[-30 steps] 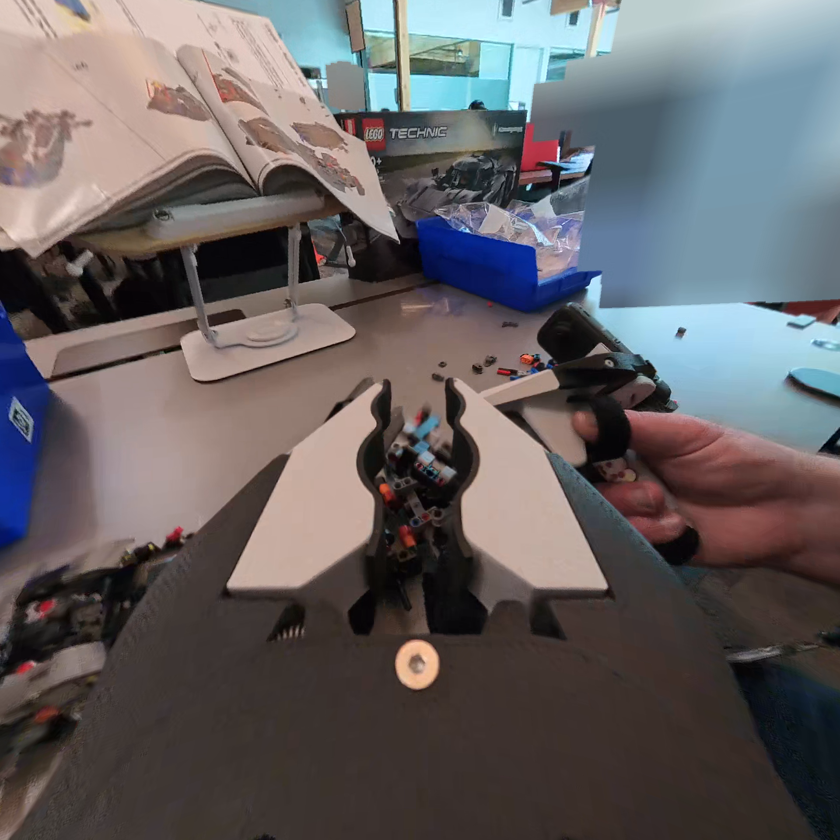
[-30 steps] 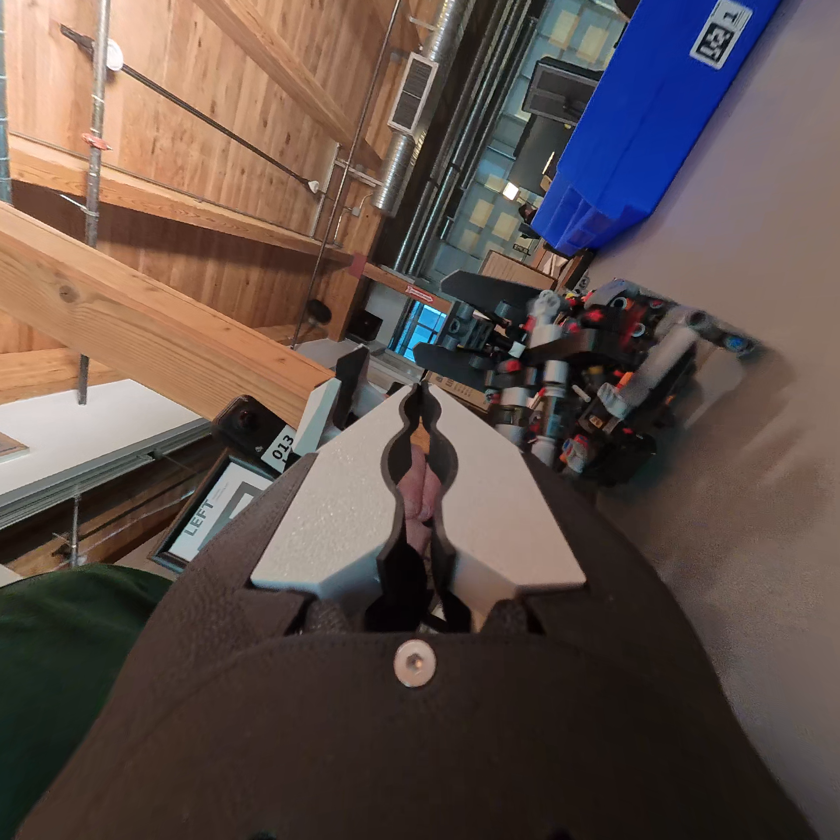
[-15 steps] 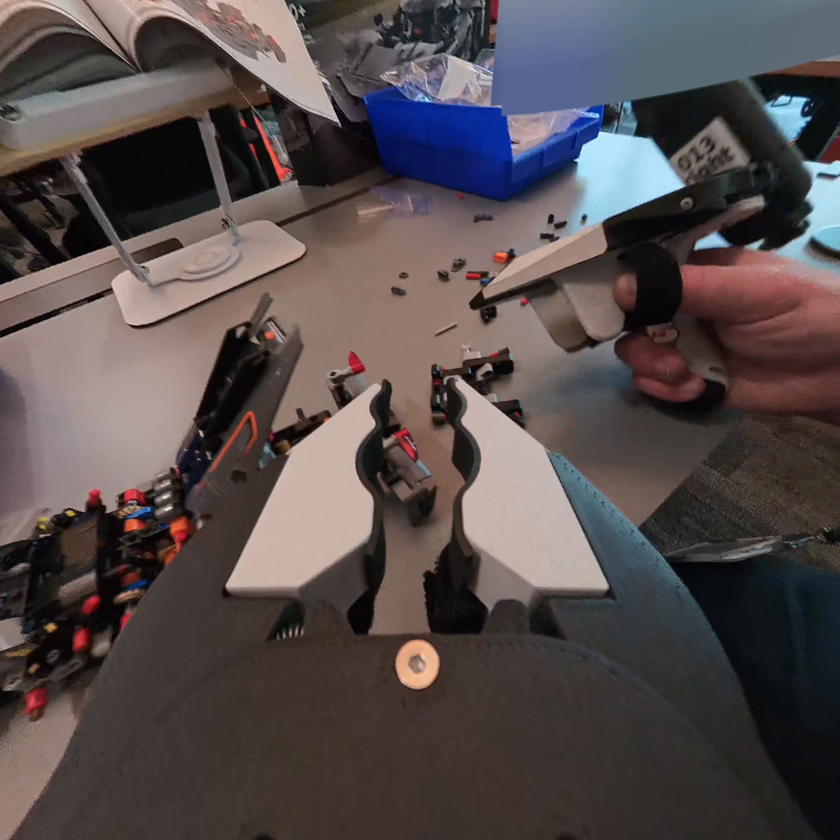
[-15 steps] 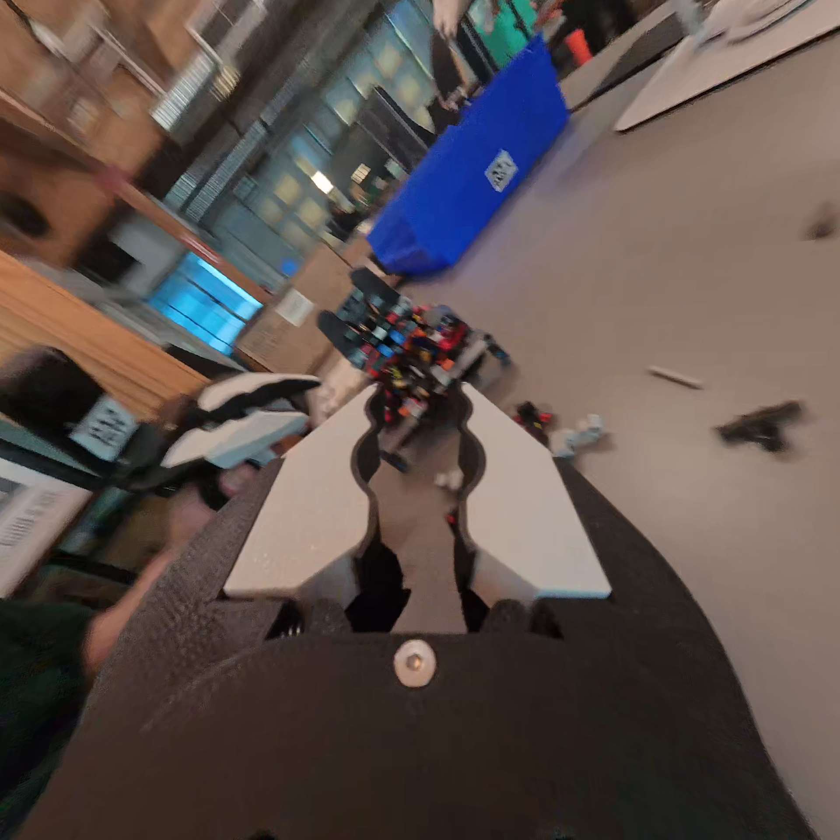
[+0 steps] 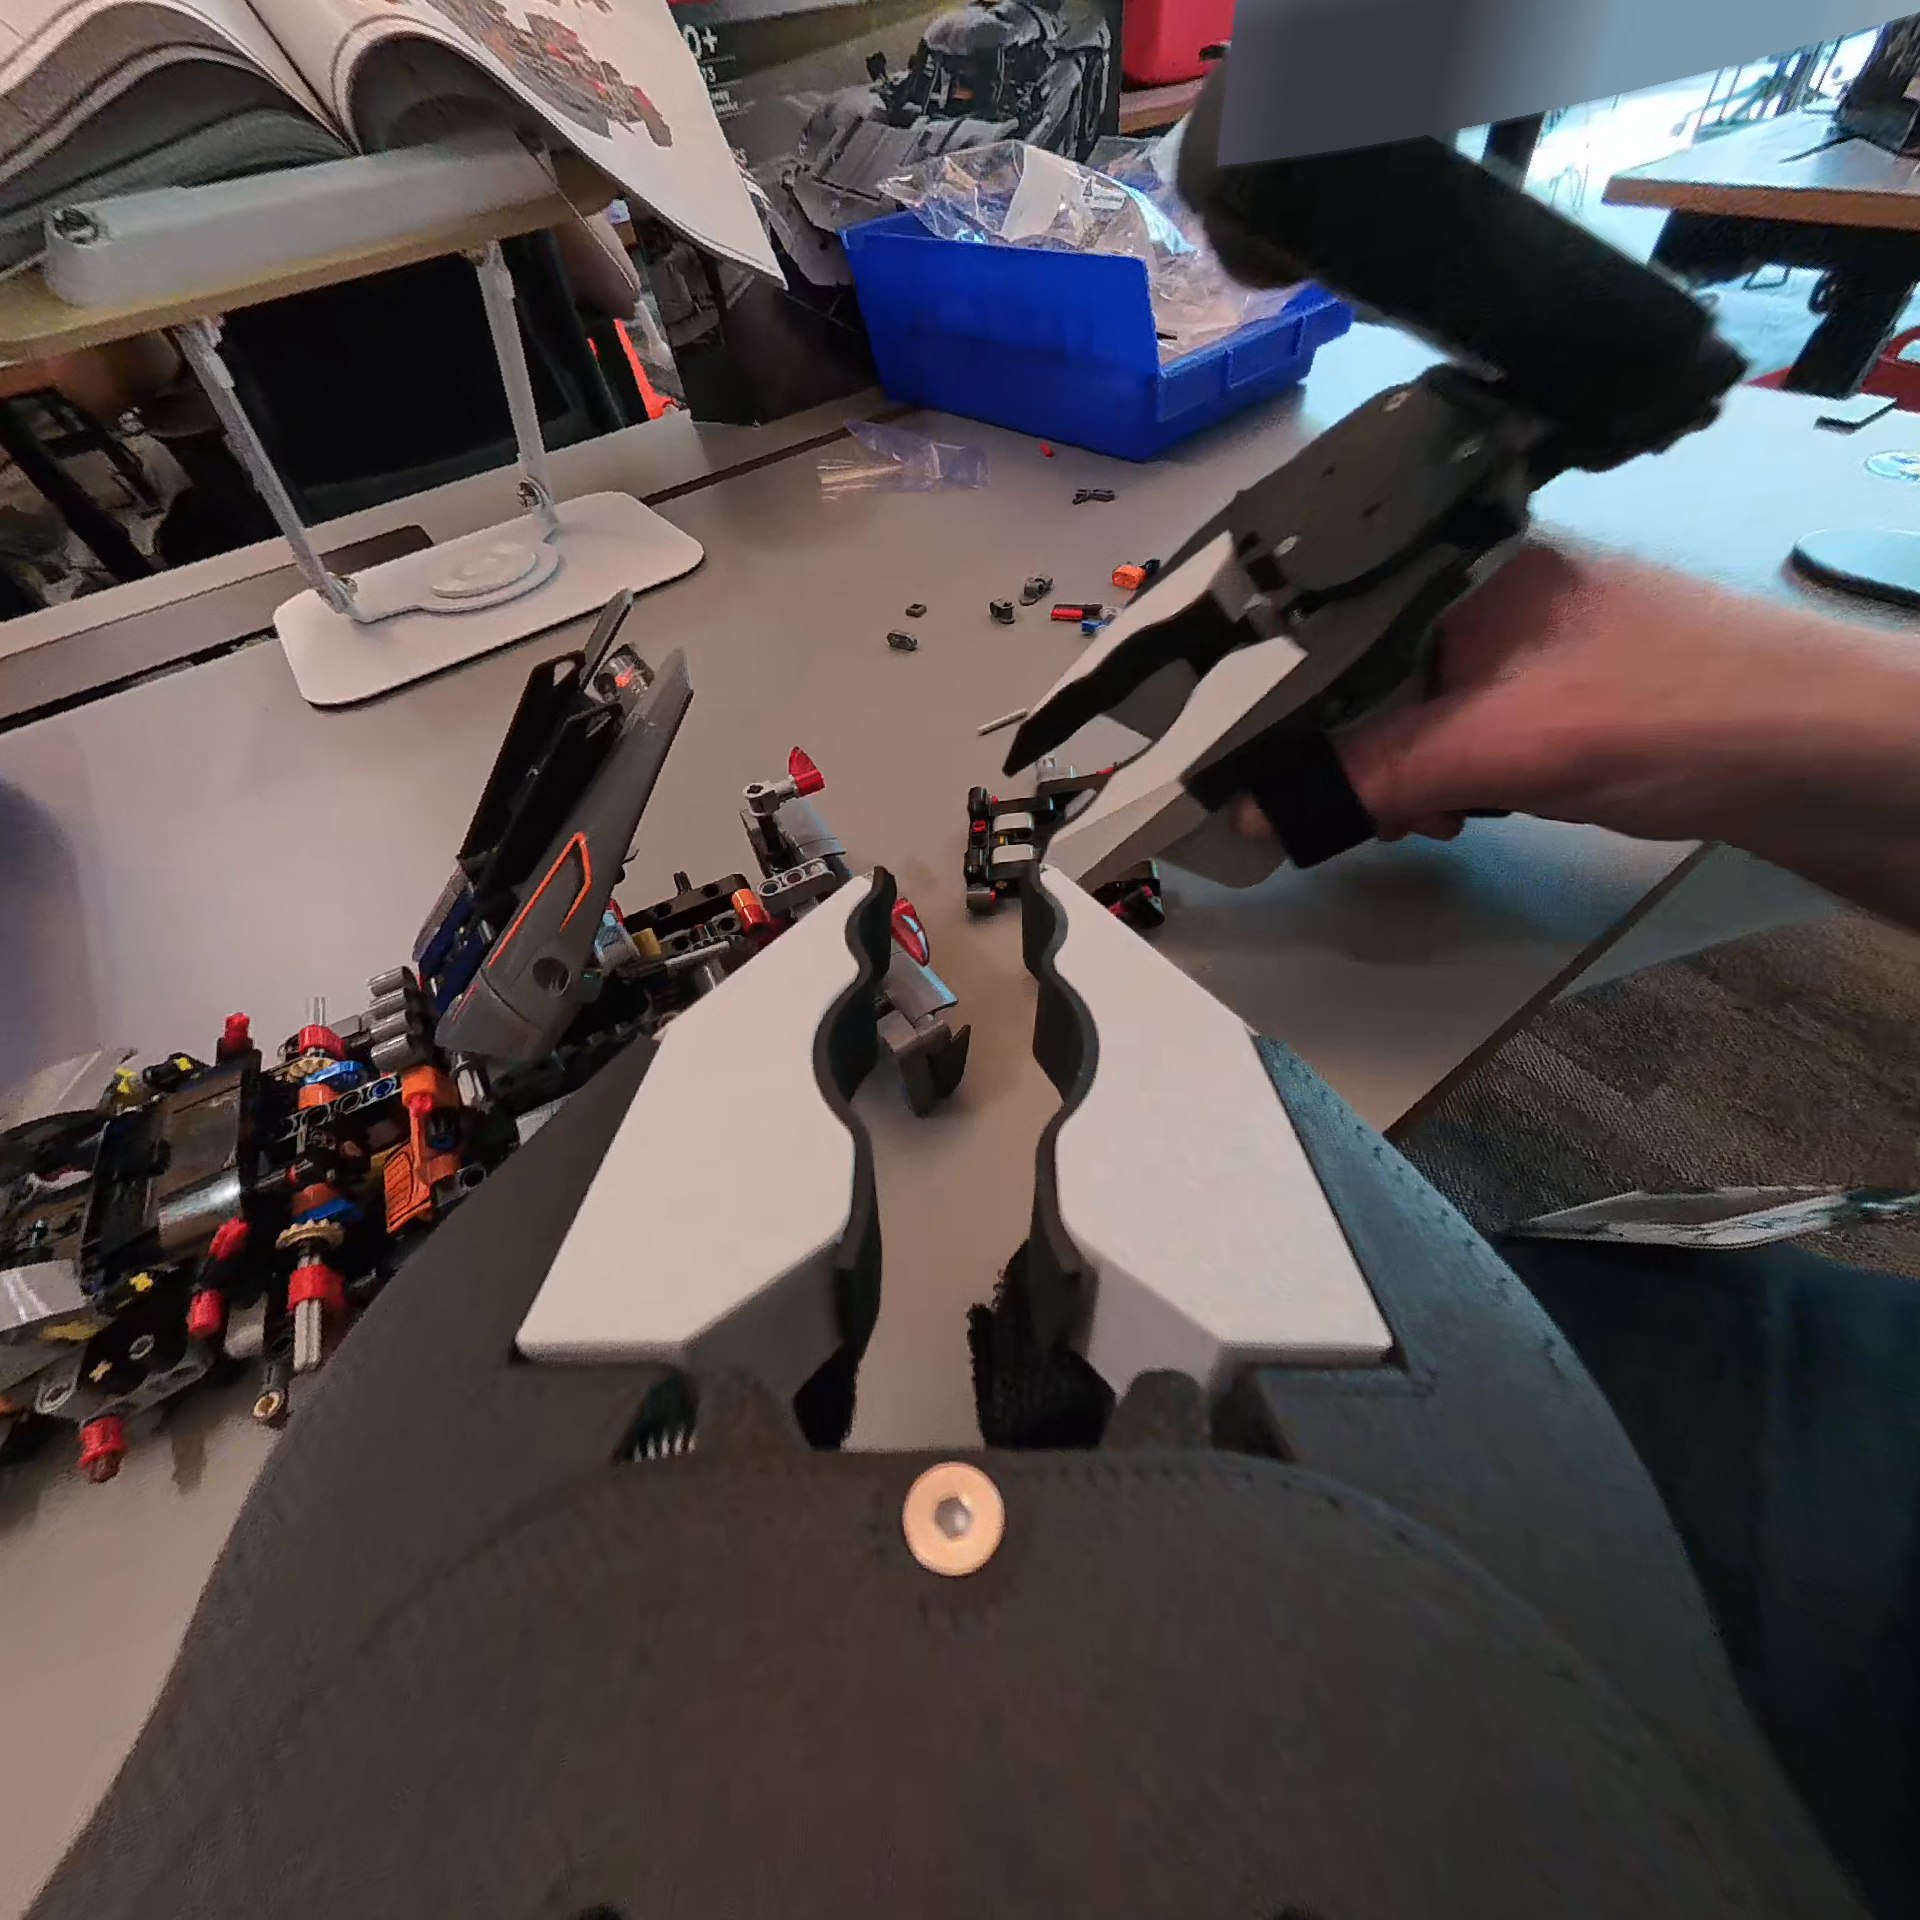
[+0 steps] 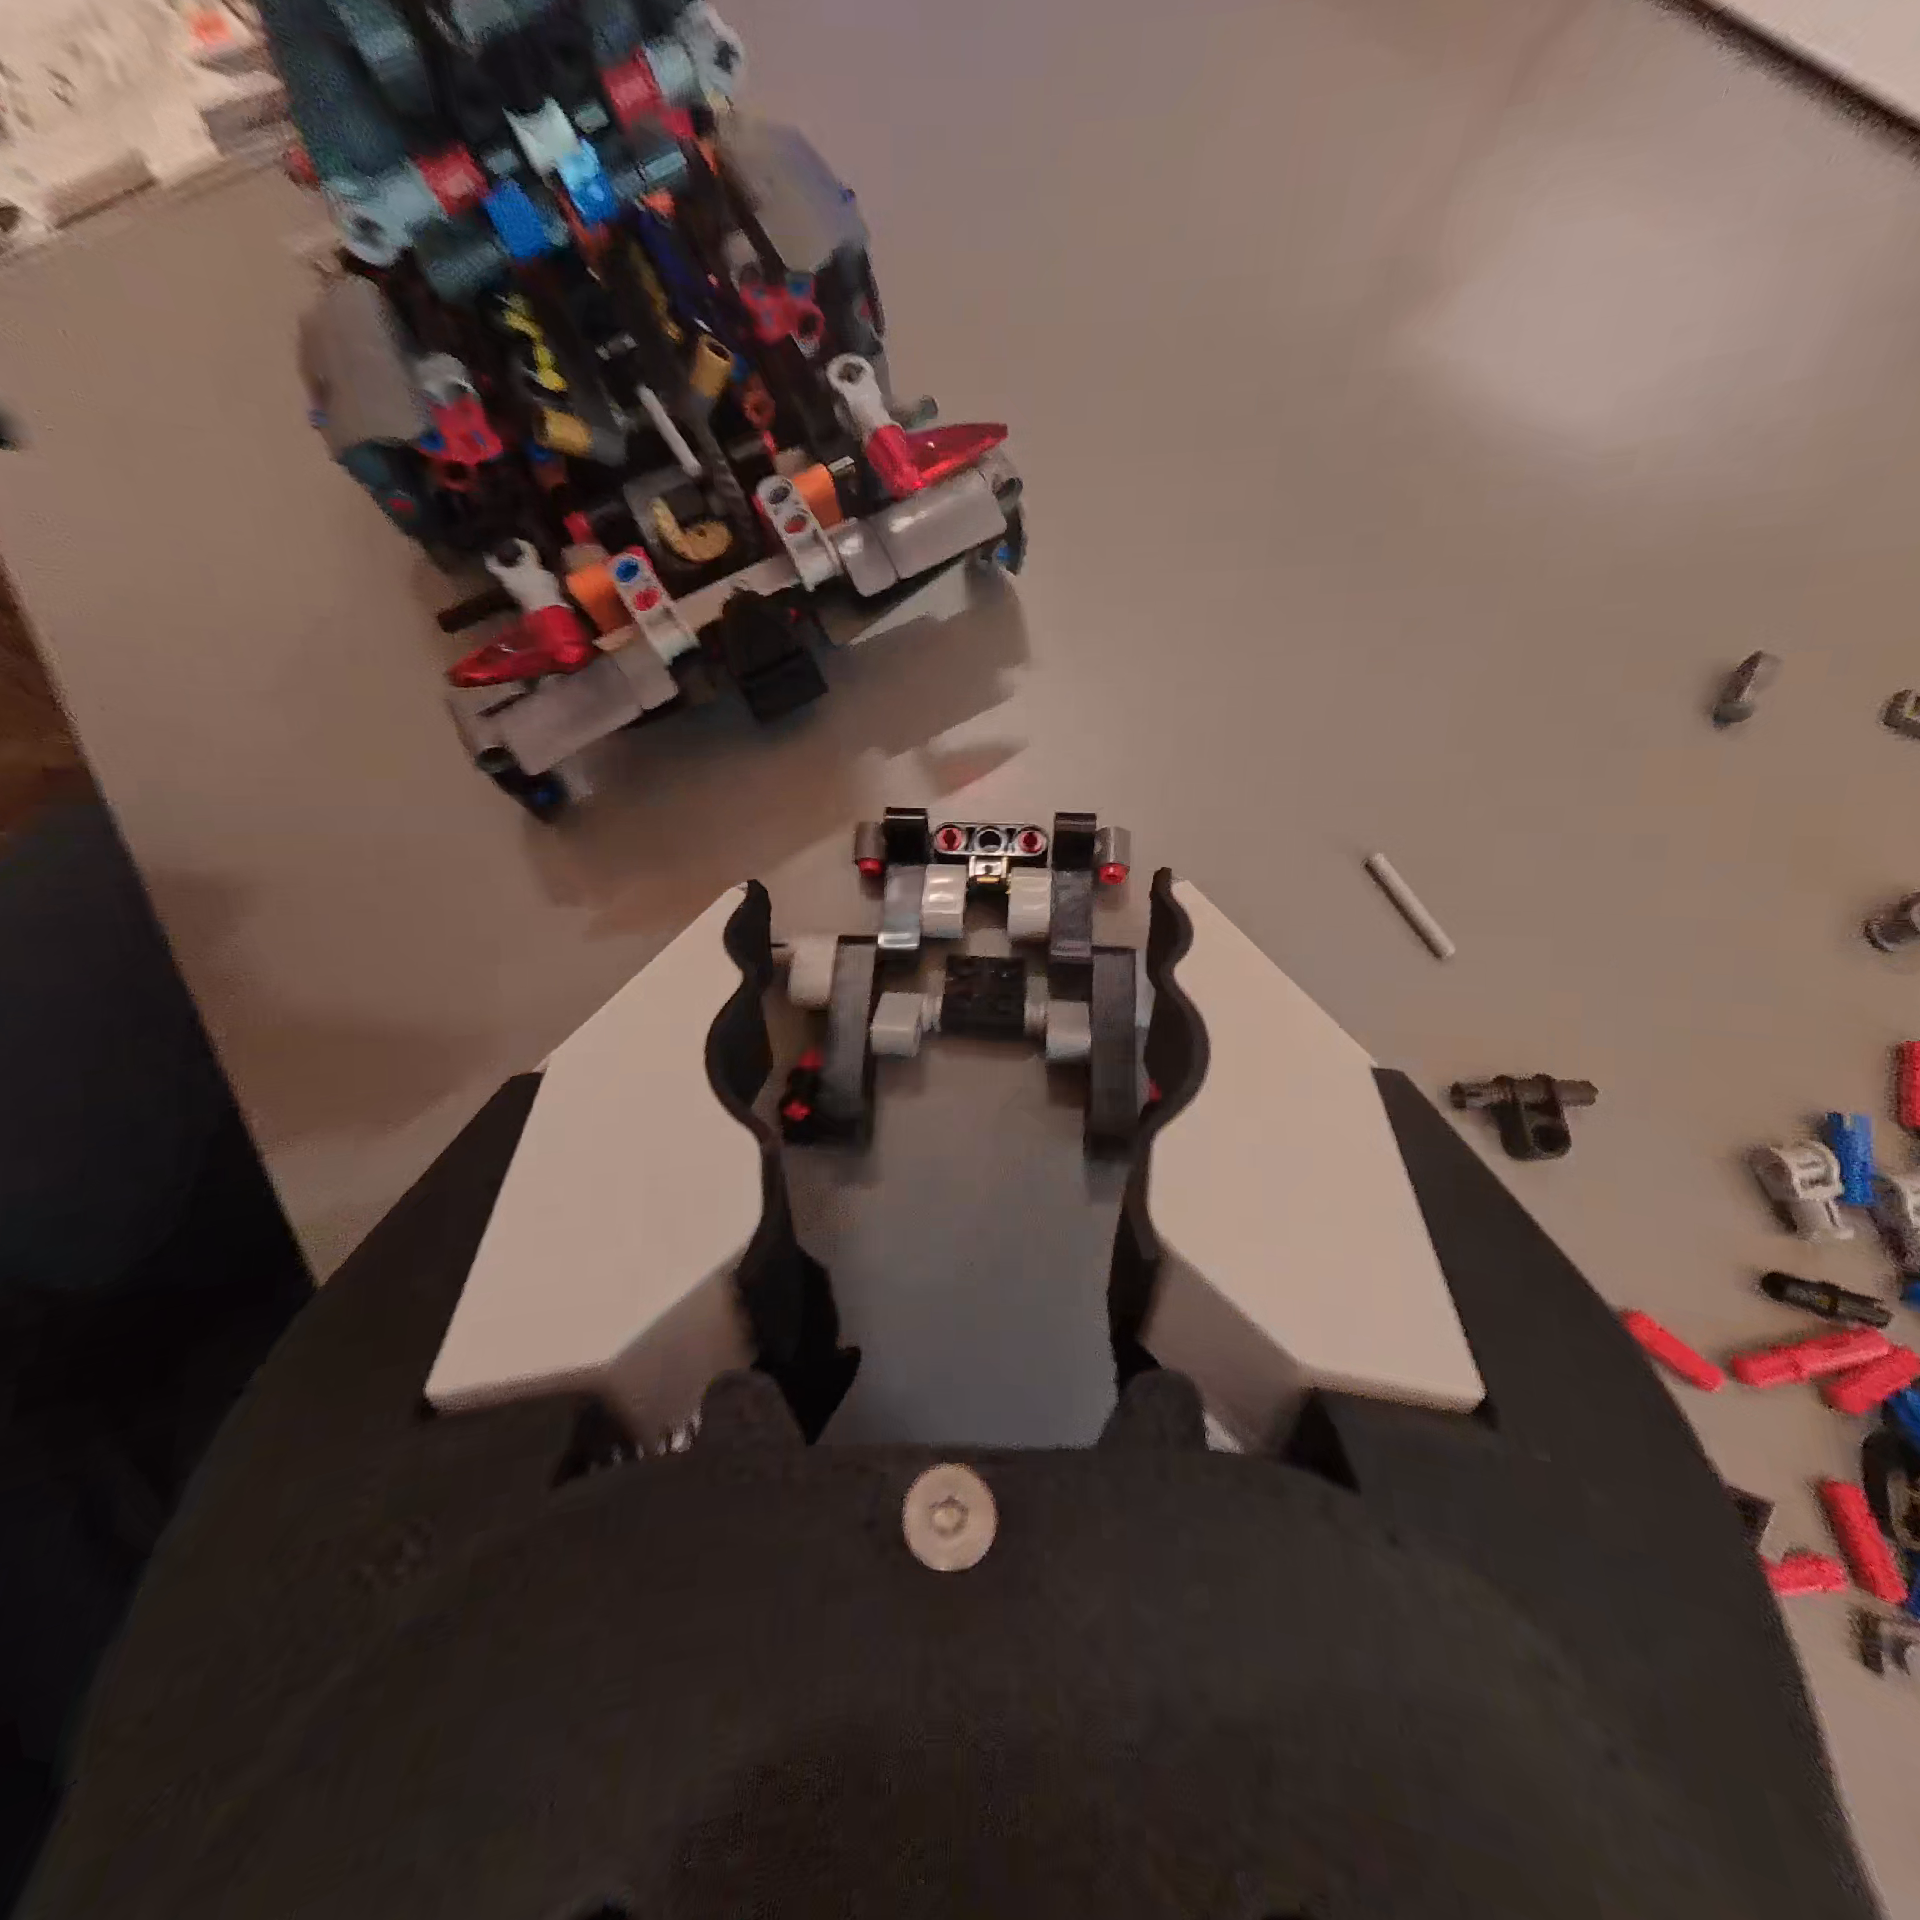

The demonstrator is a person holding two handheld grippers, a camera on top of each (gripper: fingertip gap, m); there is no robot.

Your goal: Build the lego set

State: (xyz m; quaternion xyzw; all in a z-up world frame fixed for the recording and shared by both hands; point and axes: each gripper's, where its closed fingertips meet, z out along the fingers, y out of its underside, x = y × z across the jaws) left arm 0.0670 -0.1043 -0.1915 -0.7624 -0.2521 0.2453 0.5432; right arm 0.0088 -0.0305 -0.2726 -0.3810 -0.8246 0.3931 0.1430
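A small black and grey subassembly [image 6: 987, 966] lies on the grey table [image 6: 1455, 364], framed by the wide-spread fingers of the right gripper [image 6: 956, 904], which do not visibly touch it. The large lego model [image 6: 644, 416] sits just beyond, loose pieces [image 6: 1829, 1247] to the right. The left gripper [image 5: 951, 904] hangs parted and empty over the model's rear end [image 5: 914, 997], near a blue bin [image 5: 1070, 332] and a manual [image 5: 416, 94] on its stand
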